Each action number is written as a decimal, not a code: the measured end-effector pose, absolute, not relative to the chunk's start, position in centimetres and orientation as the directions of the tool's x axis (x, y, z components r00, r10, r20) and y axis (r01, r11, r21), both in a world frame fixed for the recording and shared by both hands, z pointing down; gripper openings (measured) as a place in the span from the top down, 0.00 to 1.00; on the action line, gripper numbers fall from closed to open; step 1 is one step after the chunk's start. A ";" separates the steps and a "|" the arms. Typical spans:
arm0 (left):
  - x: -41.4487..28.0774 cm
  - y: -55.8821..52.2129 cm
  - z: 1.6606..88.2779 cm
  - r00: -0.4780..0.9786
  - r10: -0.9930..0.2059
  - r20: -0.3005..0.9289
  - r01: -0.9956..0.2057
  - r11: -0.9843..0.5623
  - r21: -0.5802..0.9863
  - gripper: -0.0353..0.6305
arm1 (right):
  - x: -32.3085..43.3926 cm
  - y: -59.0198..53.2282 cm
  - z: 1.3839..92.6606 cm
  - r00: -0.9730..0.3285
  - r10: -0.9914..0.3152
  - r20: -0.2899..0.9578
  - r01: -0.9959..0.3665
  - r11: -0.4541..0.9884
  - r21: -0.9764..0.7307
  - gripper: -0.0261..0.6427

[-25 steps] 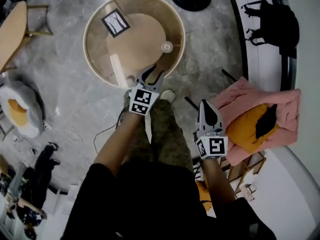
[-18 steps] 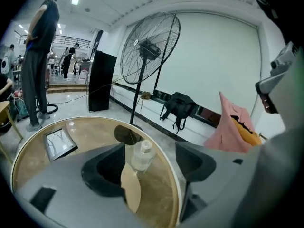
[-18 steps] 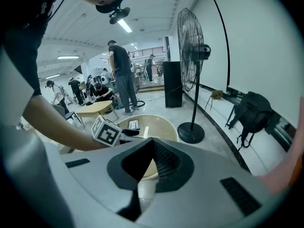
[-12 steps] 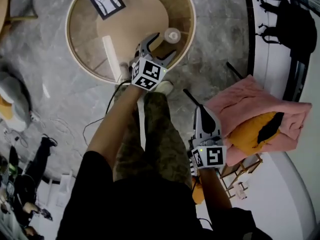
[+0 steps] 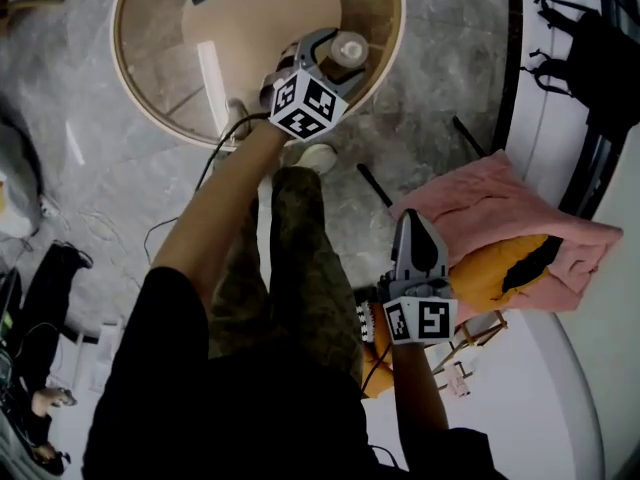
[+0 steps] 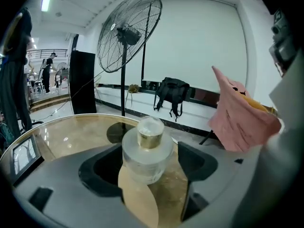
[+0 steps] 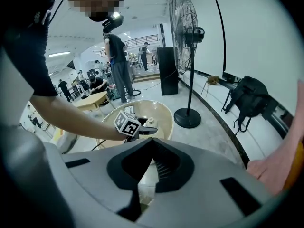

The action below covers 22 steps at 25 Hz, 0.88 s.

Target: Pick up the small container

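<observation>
Left gripper view | left gripper [image 6: 149,163] fingers just opening, small container [image 6: 148,148] between; right gripper [image 7: 152,144] clenched

Small container [image 6: 148,150], frosted with gold neck, upright on round glass table [image 6: 66,137] near its edge.

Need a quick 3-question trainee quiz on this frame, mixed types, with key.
1. True or false: the right gripper holds the small container.
2. Where does the container stand? A) on the floor B) on the round table, between the jaws of the left gripper C) on the pink cloth
3. Fill in: the right gripper's jaws are ____.
Key: 1 false; 2 B, the left jaws have just been opening, container between them, not gripped; 3 shut.
</observation>
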State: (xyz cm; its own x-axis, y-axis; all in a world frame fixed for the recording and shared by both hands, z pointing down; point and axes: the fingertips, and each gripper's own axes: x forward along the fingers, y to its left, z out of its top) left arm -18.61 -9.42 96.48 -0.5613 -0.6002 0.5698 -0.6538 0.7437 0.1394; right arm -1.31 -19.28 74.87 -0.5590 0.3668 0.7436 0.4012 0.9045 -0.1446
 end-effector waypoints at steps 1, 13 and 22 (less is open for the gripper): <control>-18.7 -9.7 96.7 -0.562 -0.598 0.571 -0.652 0.745 0.139 0.41 | -1.3 -19.6 75.1 -0.561 0.361 0.745 0.387 0.910 -0.150 0.93; -20.8 -11.2 98.6 -0.581 -0.589 0.562 -0.661 0.744 0.097 0.41 | 1.2 -20.3 77.5 -0.541 0.374 0.753 0.285 0.924 -0.254 0.93; -21.0 -11.3 98.9 -0.604 -0.585 0.542 -0.644 0.758 0.100 0.41 | 1.3 -21.7 77.8 -0.563 0.335 0.756 0.264 0.939 -0.219 0.93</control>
